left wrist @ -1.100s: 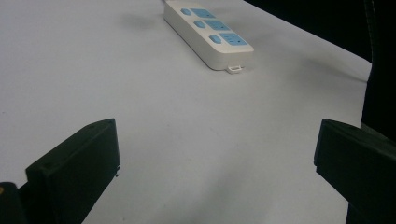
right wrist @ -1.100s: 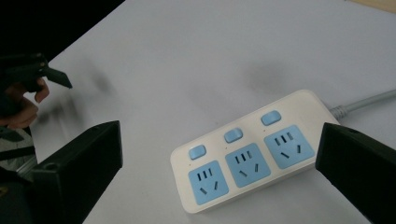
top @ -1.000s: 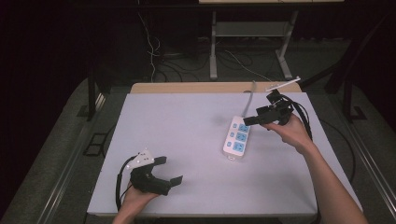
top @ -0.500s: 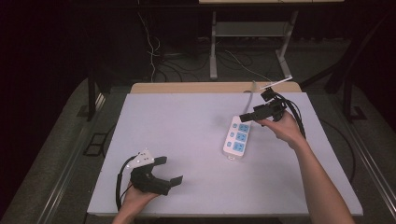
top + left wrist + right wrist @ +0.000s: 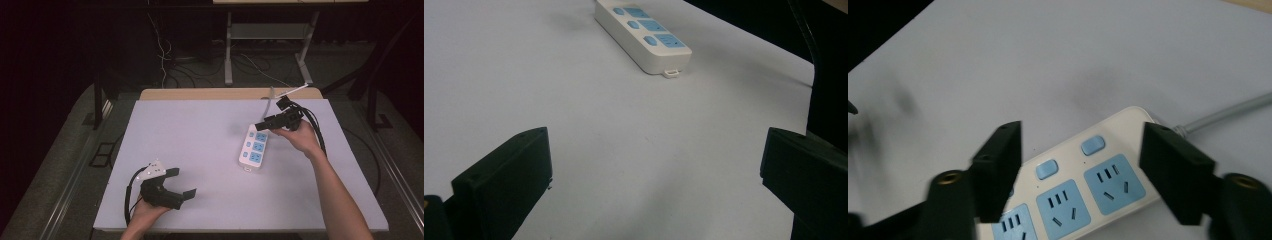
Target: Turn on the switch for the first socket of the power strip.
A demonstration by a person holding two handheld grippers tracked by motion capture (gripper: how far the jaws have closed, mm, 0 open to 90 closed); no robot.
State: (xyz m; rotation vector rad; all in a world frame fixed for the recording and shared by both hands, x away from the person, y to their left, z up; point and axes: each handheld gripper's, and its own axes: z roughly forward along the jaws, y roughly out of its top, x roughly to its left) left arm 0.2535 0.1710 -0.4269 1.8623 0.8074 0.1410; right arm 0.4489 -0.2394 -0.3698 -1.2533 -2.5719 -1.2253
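Note:
A white power strip point(image 5: 253, 147) with blue sockets and blue switches lies flat on the white table top point(image 5: 200, 135), right of the middle. Its grey cable point(image 5: 268, 102) runs off the far edge. My right gripper point(image 5: 261, 125) hovers just over the strip's far end, open, its jaws spread to either side of the strip point(image 5: 1083, 175) with nothing between them. My left gripper point(image 5: 181, 182) rests near the front left edge, open and empty. The strip point(image 5: 641, 35) lies well ahead of it in the left gripper view.
A wooden table edge point(image 5: 210, 93) shows behind the white top. Metal table legs point(image 5: 228, 50) and loose cables point(image 5: 170, 65) lie on the dark floor beyond. Black cables point(image 5: 320, 135) trail from my right gripper across the table's right side.
My right gripper has moved left and toward the far end of the power strip, turning its jaws over it. The left gripper has stayed still.

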